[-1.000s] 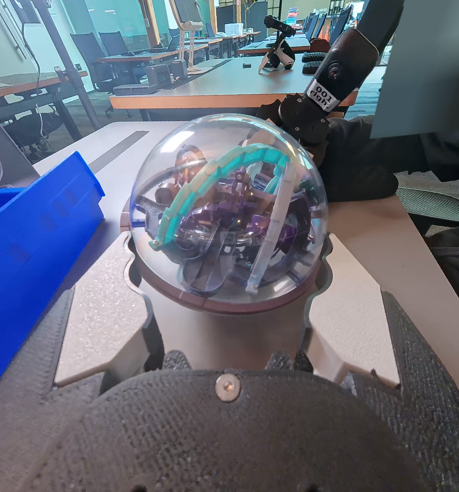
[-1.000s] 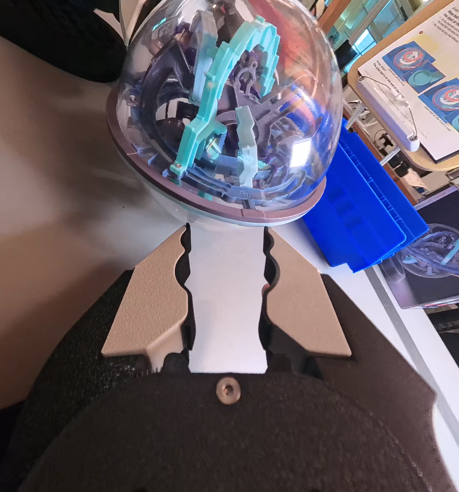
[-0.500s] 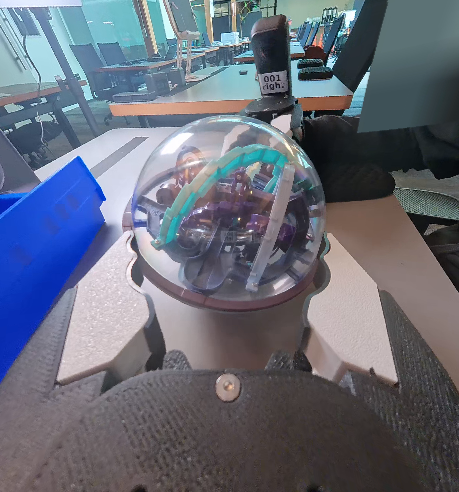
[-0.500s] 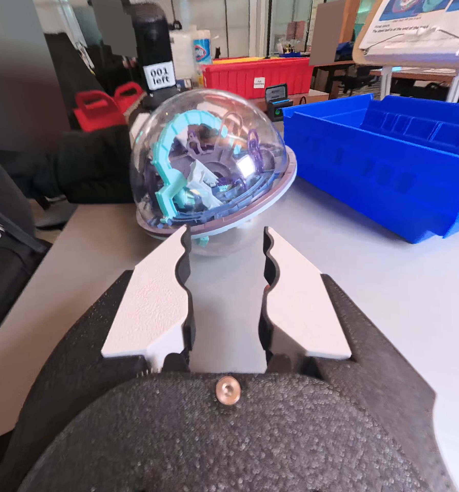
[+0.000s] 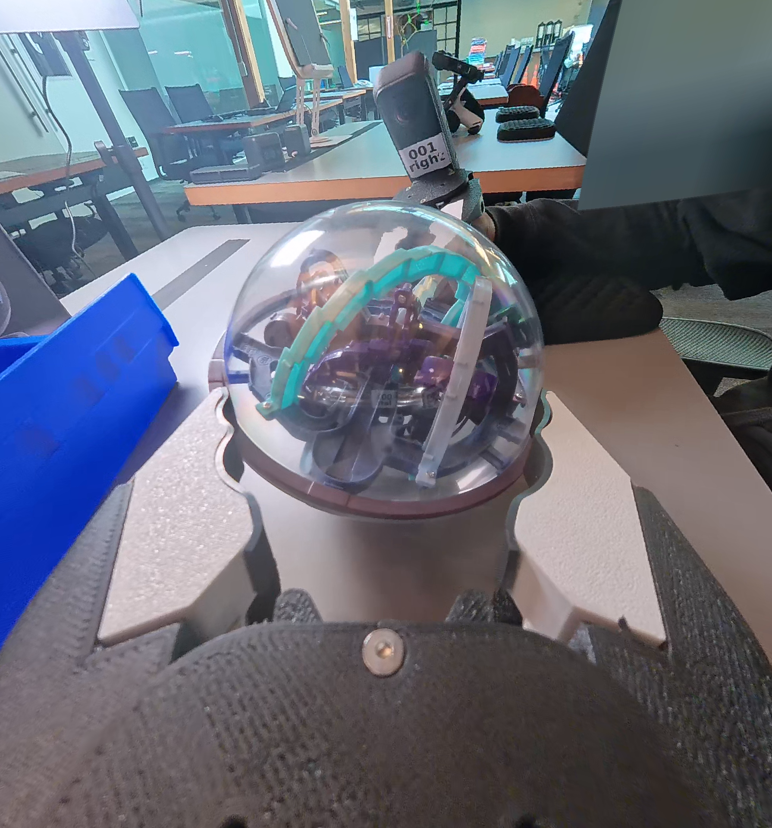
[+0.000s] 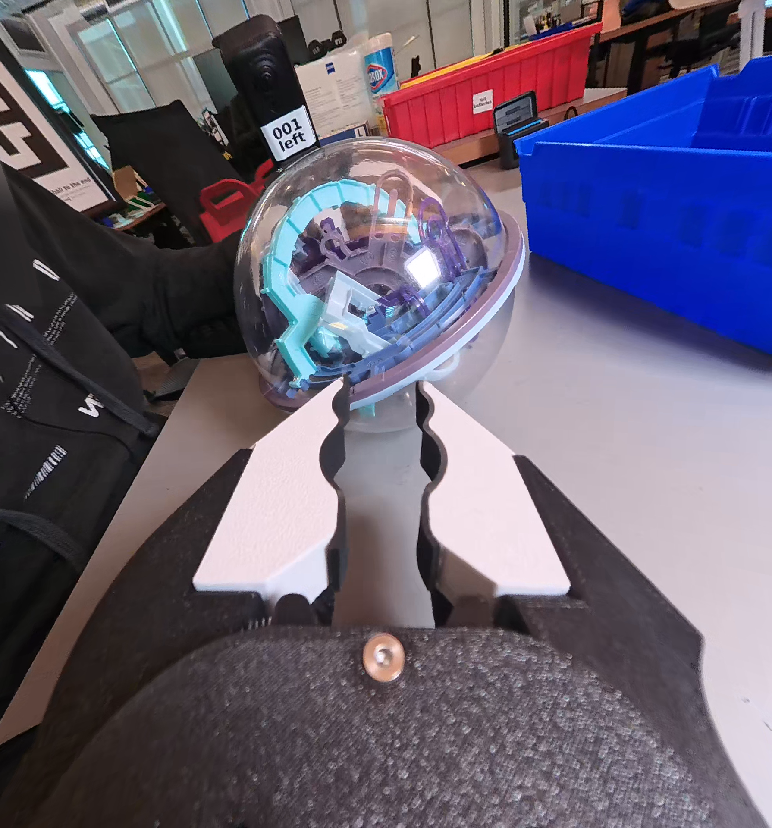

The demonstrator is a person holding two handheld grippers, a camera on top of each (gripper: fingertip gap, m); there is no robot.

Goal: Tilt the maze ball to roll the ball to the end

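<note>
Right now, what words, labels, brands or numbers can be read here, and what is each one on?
I won't copy writing; these bear it.
White sticker on the black camera, left wrist view: legible.
Similar sticker on the other black camera, right wrist view: legible.
Canister, blue label: legible brand.
White label on the red bin: too small.
Black-and-white board: partly cut off.
Marks inside the maze ball: too small.
</note>
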